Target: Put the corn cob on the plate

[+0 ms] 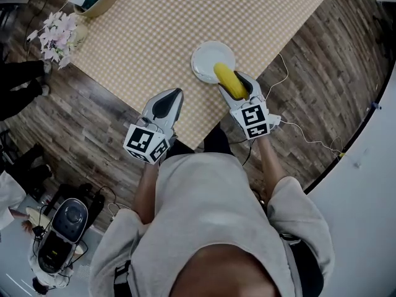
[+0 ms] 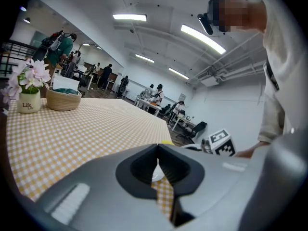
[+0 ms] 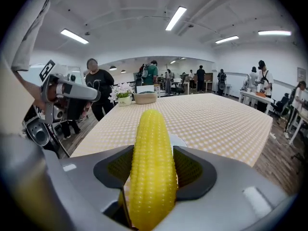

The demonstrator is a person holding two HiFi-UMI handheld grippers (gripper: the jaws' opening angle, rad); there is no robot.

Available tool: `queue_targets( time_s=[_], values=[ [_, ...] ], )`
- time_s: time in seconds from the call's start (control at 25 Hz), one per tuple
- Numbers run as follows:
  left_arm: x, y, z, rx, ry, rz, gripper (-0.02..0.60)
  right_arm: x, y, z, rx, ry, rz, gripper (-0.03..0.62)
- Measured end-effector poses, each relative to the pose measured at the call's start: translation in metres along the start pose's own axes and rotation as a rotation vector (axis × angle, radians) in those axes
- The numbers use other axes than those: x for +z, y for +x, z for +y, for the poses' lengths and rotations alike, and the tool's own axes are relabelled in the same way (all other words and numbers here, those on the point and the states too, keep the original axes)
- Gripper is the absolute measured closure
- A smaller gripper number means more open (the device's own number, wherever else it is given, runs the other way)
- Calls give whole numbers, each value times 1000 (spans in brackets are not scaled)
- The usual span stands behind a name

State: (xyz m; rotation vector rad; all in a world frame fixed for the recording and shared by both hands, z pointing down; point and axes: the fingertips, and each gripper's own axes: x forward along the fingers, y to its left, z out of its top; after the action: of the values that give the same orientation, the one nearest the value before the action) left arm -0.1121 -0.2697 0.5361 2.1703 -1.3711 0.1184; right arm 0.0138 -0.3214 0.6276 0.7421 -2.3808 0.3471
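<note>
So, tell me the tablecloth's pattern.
The tablecloth has small yellow-and-white checks, clearest in the left gripper view.

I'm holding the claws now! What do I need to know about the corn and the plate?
Left claw: shut and empty, at the near edge of the yellow checked tablecloth.
Right claw: shut on the yellow corn cob, whose tip pokes over the round white plate.
Done: corn gripped and brought to the plate.
Left: lower it onto the plate, open the claw, pull away.
</note>
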Motion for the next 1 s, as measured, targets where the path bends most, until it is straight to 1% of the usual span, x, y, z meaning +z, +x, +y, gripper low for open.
queue_targets(
  time_s=[0.28,0.44,0.72,0.88,1.0],
  values=[
    [-2,-2,1,18,-11,-2,574,-1,15,5,78,-241,51,339],
    [-3,-3,4,30,-14,-4,574,0,23,8,116,-351,76,339],
    [-2,1,1,38,-17,-7,574,0,36,4,182,-397,99,339],
    [-2,2,7,36,-21,-4,574,0,57,5,228,-433,132,339],
    [-3,3,10,36,-27,-4,574,-3,71,7,270,-438,163,339]
  ],
)
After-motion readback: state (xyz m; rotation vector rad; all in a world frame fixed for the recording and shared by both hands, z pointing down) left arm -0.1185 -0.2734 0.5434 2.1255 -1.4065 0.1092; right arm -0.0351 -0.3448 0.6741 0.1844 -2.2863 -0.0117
